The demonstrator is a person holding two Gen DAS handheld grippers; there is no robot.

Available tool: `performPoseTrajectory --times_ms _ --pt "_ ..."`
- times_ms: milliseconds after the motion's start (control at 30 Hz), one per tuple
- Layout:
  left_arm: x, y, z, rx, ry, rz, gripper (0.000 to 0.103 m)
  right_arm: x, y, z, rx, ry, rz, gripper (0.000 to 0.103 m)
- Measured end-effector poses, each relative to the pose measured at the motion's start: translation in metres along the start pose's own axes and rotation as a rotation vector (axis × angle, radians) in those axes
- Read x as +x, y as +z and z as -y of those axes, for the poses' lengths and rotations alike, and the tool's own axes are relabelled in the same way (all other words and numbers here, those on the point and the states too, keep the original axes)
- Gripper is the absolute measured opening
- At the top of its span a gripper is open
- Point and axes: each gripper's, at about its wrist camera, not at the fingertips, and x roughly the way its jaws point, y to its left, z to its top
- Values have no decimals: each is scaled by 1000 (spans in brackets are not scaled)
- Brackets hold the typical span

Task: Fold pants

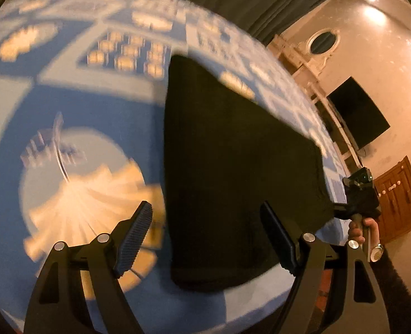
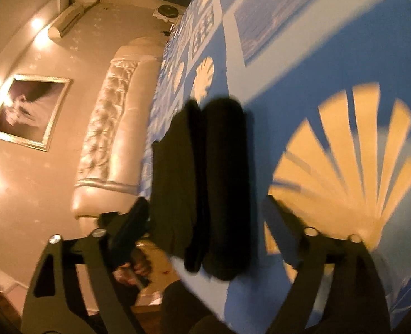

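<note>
The black pants (image 1: 233, 172) lie in a compact folded stack on the blue patterned bed cover (image 1: 94, 105). My left gripper (image 1: 208, 239) is open and empty, hovering above the stack's near edge. In the left wrist view the right gripper (image 1: 358, 197) sits at the stack's right edge, held by a hand. In the right wrist view the pants (image 2: 205, 183) show as a layered stack seen edge-on. My right gripper (image 2: 205, 222) is open, with its fingers on either side of the stack's near end, apart from the cloth.
The bed cover (image 2: 317, 83) has yellow fan shapes and white panels. A tufted headboard (image 2: 108, 128) and a framed picture (image 2: 30, 108) are in the right wrist view. A dark TV (image 1: 358, 111) and a wooden cabinet (image 1: 397, 197) stand beyond the bed's edge.
</note>
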Motion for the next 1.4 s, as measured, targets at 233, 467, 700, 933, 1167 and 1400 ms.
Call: performPoseTrajectory --times_ms 233,467,700,933,1167,1400 --pt "37 57 -30 -110 -41 -36 78 28 38 0 -6 -26 20 88" --pt "89 99 -31 -105 -64 -105 78 70 60 -8 -39 -39 -57 48" --pt "103 112 -22 -21 12 -101 37 73 72 -9 -72 0 -13 33" --pt "111 136 -23 -6 16 -52 35 79 91 -4 -55 -10 33 32" --pt "97 121 -36 -39 82 -6 80 69 85 4 -3 38 39 47" --pt "61 85 -53 -167 60 69 85 25 50 29 121 101 113 48"
